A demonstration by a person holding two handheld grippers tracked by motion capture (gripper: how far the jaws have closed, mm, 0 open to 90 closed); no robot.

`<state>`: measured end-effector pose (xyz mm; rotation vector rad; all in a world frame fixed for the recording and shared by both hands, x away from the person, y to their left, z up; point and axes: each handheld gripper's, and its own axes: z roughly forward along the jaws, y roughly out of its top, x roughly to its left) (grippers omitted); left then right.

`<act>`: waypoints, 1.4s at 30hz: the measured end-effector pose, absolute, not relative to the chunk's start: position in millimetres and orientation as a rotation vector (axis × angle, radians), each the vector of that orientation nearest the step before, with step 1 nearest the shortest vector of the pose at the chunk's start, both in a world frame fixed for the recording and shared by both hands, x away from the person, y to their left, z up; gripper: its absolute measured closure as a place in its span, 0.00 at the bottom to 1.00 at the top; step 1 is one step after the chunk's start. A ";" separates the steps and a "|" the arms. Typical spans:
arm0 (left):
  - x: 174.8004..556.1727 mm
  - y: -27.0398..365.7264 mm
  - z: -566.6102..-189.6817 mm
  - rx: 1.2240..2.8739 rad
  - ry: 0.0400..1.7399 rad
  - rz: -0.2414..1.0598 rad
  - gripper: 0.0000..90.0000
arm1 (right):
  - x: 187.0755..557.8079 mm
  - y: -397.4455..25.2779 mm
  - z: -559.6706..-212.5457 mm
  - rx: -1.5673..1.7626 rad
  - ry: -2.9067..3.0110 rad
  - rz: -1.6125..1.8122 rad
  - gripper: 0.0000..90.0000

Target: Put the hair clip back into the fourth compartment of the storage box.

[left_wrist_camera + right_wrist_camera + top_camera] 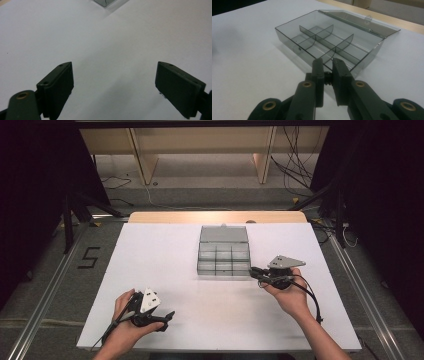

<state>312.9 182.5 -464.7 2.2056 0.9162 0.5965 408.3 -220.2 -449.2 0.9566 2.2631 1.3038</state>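
Starting at your left, the left gripper (167, 316) rests low over the white table (165, 265) near its front edge, well apart from the box. In the left gripper view its jaws stand wide apart with nothing between them, only bare tabletop, and a corner of the box (106, 2) peeks in at the top.

Moving to the middle, the clear compartment box (223, 256) sits on the table toward the far side, its lid (223, 234) swung open and lying back behind the tray. The compartments, split by thin dividers (325, 41), look empty as far as you can see.

On your right, the right gripper (253, 271) is just at the box's near right corner. In the right gripper view its jaws are drawn nearly together, a narrow gap between them and nothing held, the tips right at the near wall (342, 63) of the box; whether they touch it is hard to tell.

From here, watch three things. The box is light and nothing pins it, so a push from your right jaws would likely slide or swivel it across the smooth tabletop. Pressing down on the thin wall could tip the tray up at the far side. And with your left gripper so far off, you cannot steady the box if it shifts.
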 end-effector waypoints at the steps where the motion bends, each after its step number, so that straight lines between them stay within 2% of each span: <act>1: 312.9 182.4 -464.7 2.205 0.916 0.596 0.17 | 408.5 -218.6 -449.0 0.958 2.264 1.302 0.90; 42: 312.6 182.0 -464.3 2.196 0.920 0.594 0.17 | 419.4 -183.3 -447.1 0.927 2.264 1.291 0.90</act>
